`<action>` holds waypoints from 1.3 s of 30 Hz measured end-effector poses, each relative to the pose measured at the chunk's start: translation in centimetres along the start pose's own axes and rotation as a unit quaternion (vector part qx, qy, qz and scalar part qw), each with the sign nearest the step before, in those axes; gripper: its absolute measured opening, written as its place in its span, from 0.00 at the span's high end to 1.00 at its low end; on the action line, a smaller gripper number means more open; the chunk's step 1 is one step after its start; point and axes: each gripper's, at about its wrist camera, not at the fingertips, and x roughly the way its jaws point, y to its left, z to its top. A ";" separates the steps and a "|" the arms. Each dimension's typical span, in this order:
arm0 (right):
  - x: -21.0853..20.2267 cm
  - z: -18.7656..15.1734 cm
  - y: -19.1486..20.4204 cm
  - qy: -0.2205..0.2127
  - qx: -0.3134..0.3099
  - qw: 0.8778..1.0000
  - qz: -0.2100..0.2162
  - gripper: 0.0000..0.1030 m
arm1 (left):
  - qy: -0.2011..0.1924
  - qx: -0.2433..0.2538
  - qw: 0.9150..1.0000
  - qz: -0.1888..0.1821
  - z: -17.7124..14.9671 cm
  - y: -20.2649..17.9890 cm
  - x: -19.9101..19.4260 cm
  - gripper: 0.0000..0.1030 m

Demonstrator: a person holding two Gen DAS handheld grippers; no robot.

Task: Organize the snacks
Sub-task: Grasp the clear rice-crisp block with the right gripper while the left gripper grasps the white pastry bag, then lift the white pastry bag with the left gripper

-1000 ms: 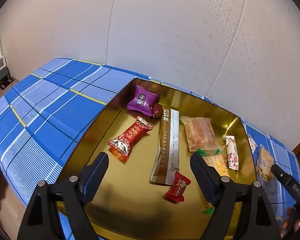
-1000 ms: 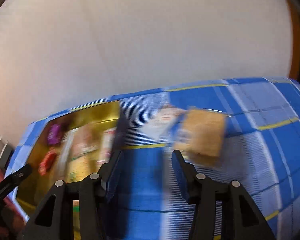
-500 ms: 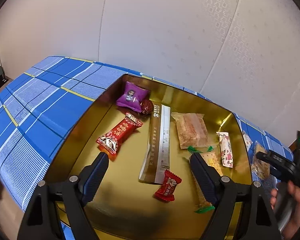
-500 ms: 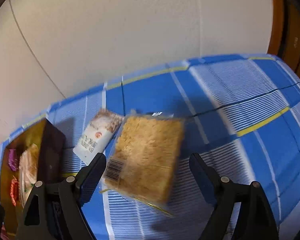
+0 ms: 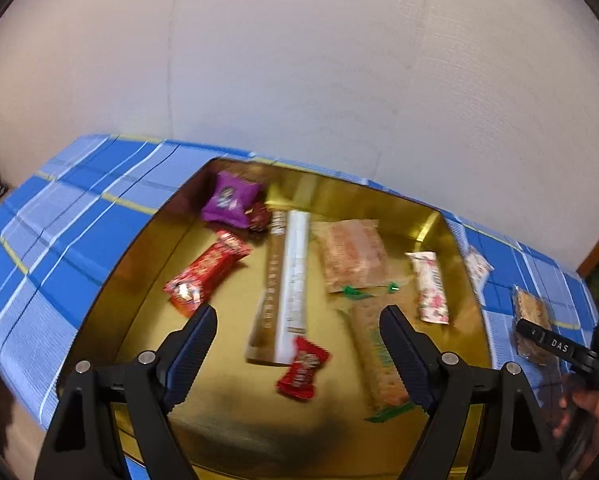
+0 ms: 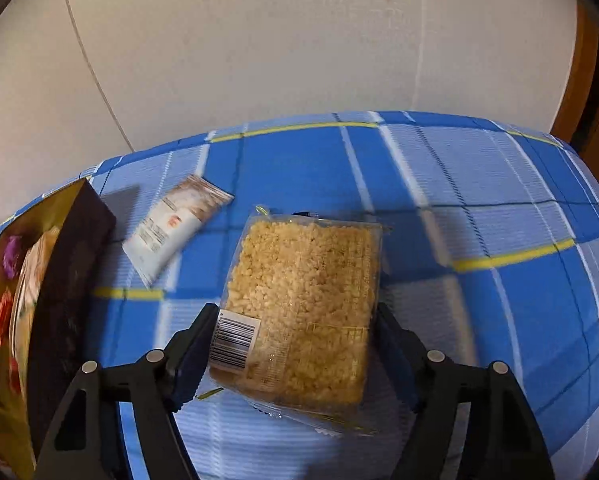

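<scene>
Fingers of the right gripper (image 6: 291,344) are closing around the rice-crisp packet (image 6: 303,304), which lies between them on the blue plaid tabletop (image 6: 479,208), right of the gold tray (image 5: 147,240); whether they press it cannot be told. Left gripper (image 5: 299,344) fingers stand spread and empty, angled down over the tray. A white sachet (image 6: 175,224) lies just right of the tray. Tray contents are blurred. A pale wall (image 5: 299,80) stands behind the tray.
</scene>
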 end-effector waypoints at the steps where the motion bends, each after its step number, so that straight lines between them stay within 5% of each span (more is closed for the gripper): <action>1: -0.4 -0.6 -0.7 -0.003 -0.006 1.000 -0.001 0.26 | -0.005 0.010 1.000 -0.008 -0.1 -0.7 -0.2 0.18; 8: -1.8 -1.5 -4.2 -0.014 0.012 1.000 0.006 0.26 | -0.011 0.080 0.995 -0.062 0.7 -7.8 -1.6 0.16; 14: -2.1 -1.9 -5.9 -0.008 0.007 1.000 0.008 0.26 | 0.009 0.174 0.981 -0.087 2.9 -17.8 1.3 0.09; 19: -2.6 -2.3 -7.1 -0.006 0.020 0.999 0.030 0.26 | 0.098 0.211 0.969 -0.087 4.0 -23.1 7.7 0.09; 26: -3.0 -2.2 -8.4 -0.004 0.033 0.998 0.062 0.26 | 0.142 0.235 0.961 -0.039 3.6 -24.6 13.7 0.34; 30: -3.1 -2.0 -8.9 -0.001 0.048 0.996 0.077 0.26 | 0.159 0.236 0.958 -0.041 2.9 -24.5 15.3 0.36; 34: -3.1 -1.9 -8.7 -0.002 0.045 0.996 0.075 0.26 | 0.149 0.265 0.952 -0.021 2.1 -24.9 15.3 0.59; 39: -3.3 -2.3 -8.3 -0.007 0.017 0.998 0.067 0.26 | 0.149 0.279 0.948 -0.035 0.1 -25.4 13.0 0.62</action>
